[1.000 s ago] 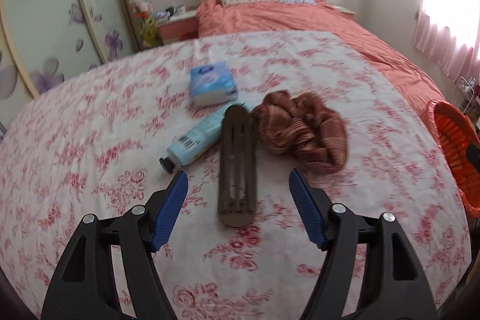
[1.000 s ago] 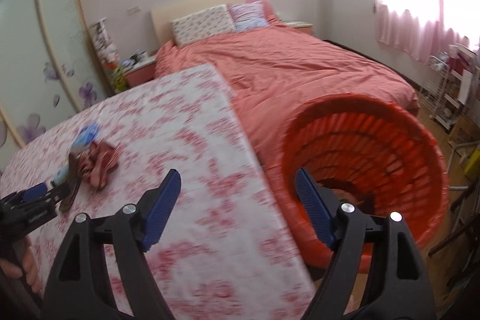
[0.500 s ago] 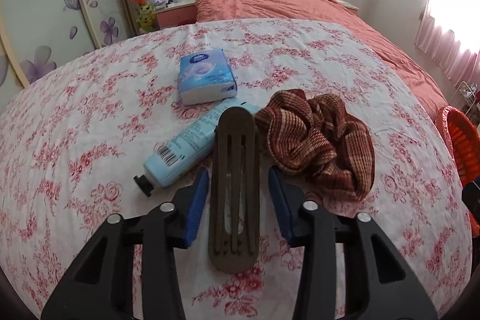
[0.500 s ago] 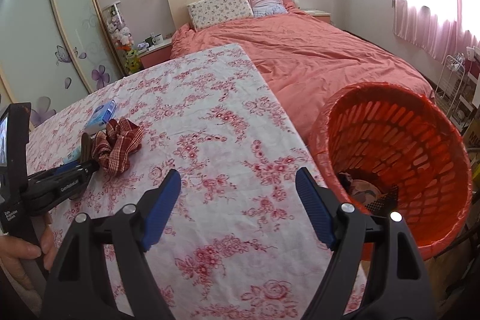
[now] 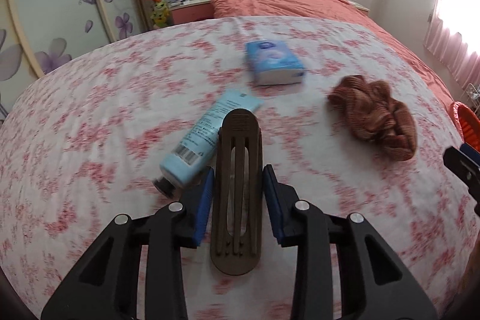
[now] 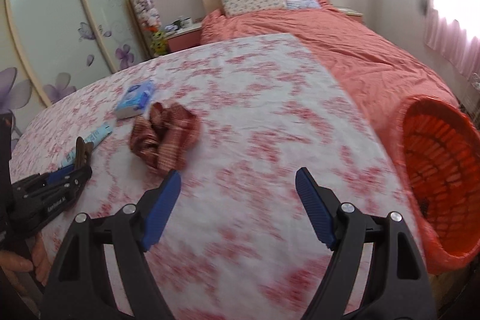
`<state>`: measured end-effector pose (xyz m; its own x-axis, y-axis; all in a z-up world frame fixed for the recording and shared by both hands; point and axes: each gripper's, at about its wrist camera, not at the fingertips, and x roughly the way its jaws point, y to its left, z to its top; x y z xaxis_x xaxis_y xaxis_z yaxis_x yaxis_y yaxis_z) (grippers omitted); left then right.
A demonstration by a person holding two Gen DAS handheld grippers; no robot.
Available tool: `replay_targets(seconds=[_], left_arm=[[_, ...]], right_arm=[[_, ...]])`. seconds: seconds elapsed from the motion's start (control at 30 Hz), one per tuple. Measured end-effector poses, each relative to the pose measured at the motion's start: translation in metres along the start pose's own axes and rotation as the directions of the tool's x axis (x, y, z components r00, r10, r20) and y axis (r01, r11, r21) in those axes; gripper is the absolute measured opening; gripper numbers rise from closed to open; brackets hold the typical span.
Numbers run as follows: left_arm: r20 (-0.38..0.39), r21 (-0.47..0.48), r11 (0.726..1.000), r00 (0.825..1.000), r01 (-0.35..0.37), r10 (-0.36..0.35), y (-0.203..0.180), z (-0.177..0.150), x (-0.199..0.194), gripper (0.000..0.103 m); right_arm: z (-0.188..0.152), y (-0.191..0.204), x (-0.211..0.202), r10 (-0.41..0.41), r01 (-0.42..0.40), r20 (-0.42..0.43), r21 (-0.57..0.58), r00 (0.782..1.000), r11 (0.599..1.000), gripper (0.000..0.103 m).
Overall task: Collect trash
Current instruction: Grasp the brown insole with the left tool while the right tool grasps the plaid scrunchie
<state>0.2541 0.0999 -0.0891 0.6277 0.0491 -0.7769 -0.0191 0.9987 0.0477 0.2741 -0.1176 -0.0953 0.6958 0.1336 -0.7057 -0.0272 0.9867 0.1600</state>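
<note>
Floral-clothed bench (image 5: 90, 116) is fronting the bed (image 5: 285, 2); my left gripper (image 5: 238, 200) is clamping the brown slotted piece (image 5: 238, 188) pointing away lengthwise, right gripper (image 6: 237, 209) gaping.

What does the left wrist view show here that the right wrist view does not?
Only the left wrist view shows the left tool shut on the brown slotted piece, pads against both its sides. Only the right wrist view shows the right tool open and empty, and the inside of the orange basket. Both share the blue tube, tissue pack and brown cloth on the floral sheet.
</note>
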Motion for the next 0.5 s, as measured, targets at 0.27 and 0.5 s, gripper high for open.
replay_targets(seconds=[0.27,0.5], left_arm=[[0.004,-0.027,0.999,1.0,0.031,-0.031,0.016,0.0,0.002,0.034],[0.006,-0.045,0.998,0.999,0.051,-0.051,0.021,0.001,0.003,0.034]], right_arm=[[0.023,0.052,0.042,0.037,-0.039,-0.047,-0.034,0.998,0.999,0.079],[0.033,0.074,0.068,0.014,-0.02,-0.094,-0.066,0.995,0.998,0.08]])
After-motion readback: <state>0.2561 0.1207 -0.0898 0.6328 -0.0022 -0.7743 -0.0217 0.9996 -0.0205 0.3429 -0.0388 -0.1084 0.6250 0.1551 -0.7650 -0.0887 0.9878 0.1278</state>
